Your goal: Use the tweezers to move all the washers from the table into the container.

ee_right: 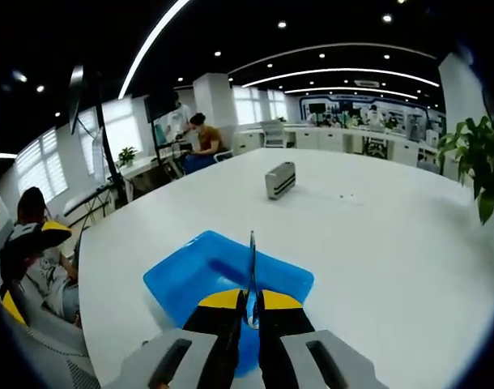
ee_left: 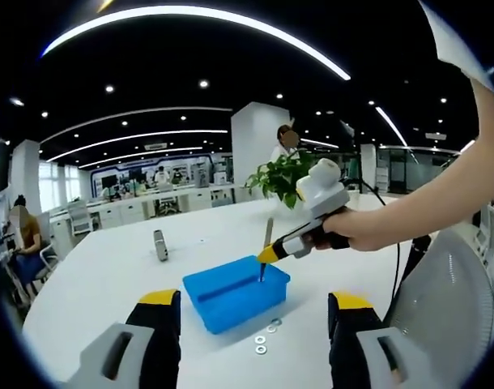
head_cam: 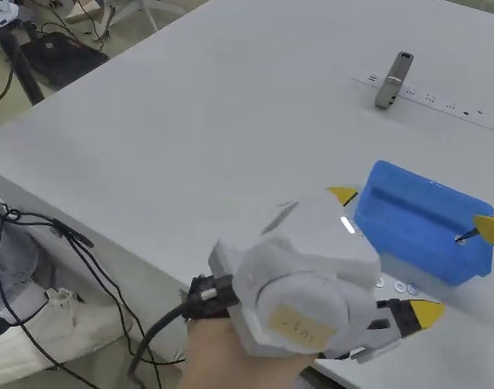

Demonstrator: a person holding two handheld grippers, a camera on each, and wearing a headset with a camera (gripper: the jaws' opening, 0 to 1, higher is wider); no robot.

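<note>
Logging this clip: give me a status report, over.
Left gripper open, empty, facing the container. Right gripper shut on tweezers, tips over the container. Several washers on the table beside it. Nothing in the way.

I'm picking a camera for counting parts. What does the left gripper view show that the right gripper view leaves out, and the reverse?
Left gripper view: washers on the table beside the container, and a hand holding the right gripper. Right gripper view: its tongs from behind, shut on the tweezers, tip over the container. Both: the blue container, the tweezers, the grey block and the white table.
</note>
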